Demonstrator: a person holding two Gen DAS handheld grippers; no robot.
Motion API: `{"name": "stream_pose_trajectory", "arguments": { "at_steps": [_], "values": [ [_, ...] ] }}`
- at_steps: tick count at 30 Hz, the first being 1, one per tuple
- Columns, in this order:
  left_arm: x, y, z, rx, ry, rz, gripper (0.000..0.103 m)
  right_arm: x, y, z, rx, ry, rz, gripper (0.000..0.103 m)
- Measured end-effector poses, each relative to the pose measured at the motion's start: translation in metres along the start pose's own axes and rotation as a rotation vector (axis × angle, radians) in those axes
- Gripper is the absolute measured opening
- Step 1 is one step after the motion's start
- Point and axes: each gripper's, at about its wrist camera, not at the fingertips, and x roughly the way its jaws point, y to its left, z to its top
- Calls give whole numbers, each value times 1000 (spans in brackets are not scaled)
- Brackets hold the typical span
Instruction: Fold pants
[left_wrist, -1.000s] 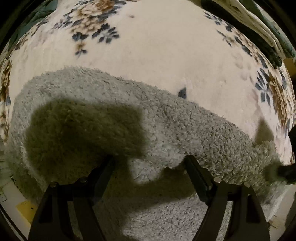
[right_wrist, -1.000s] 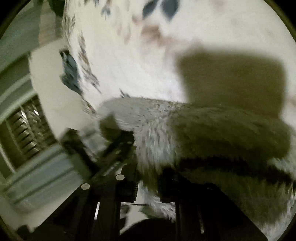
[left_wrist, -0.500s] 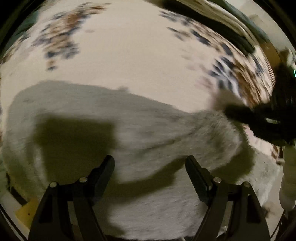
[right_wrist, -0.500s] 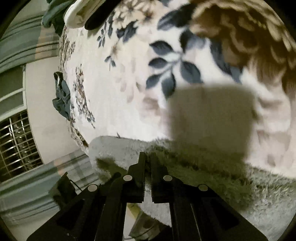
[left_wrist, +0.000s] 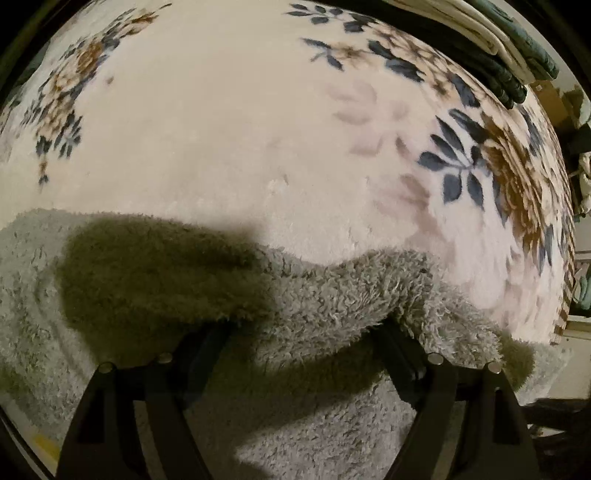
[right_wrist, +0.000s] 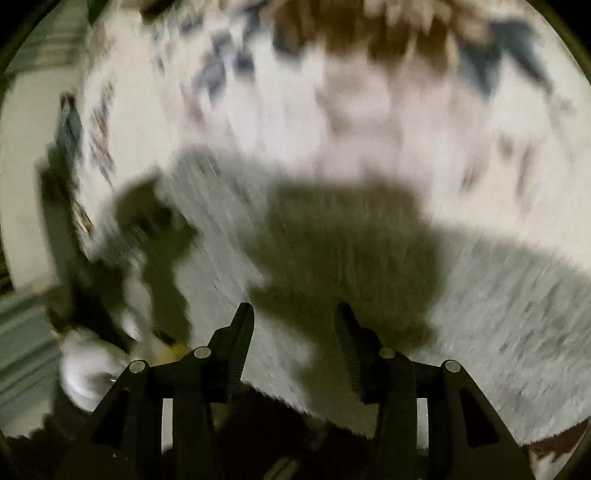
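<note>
The fluffy grey fleece pants (left_wrist: 332, 295) lie along the near edge of a cream floral plush blanket (left_wrist: 221, 147), a fold of fleece humped up between the left gripper (left_wrist: 303, 343) jaws, which stand wide without visibly pinching it. The right gripper (right_wrist: 293, 317) jaws are opening above the fleece, nothing between them. A fold looks just laid; next comes regrasping an edge for another fold.

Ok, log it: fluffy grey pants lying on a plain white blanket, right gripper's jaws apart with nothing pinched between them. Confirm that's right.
Not quite: the blanket is not plain white. The left wrist view shows cream fabric printed with blue leaves and brown flowers. The rest stands: the fluffy grey pants lie on it, and in the right wrist view the right gripper has its jaws apart, opening, with nothing pinched between them.
</note>
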Motion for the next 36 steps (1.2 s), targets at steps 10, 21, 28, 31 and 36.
{"name": "stream_pose_trajectory", "arguments": {
  "at_steps": [10,21,28,31,36],
  "values": [
    [-41,3,-9,-22,-11,3,80,-11,-53,37,337,-251,191,47],
    [-118,149,-79,-331,-89,103,80,-25,-58,-106,466,-312,346,55],
    [-64,208,-75,-597,-75,19,72,40,-76,-155,670,-286,266,54],
    [-52,213,-74,-630,-93,-20,36,57,-85,-160,766,-318,246,19],
    [-79,207,-87,-556,-166,7,15,58,-68,-171,753,-346,162,0]
  ]
}}
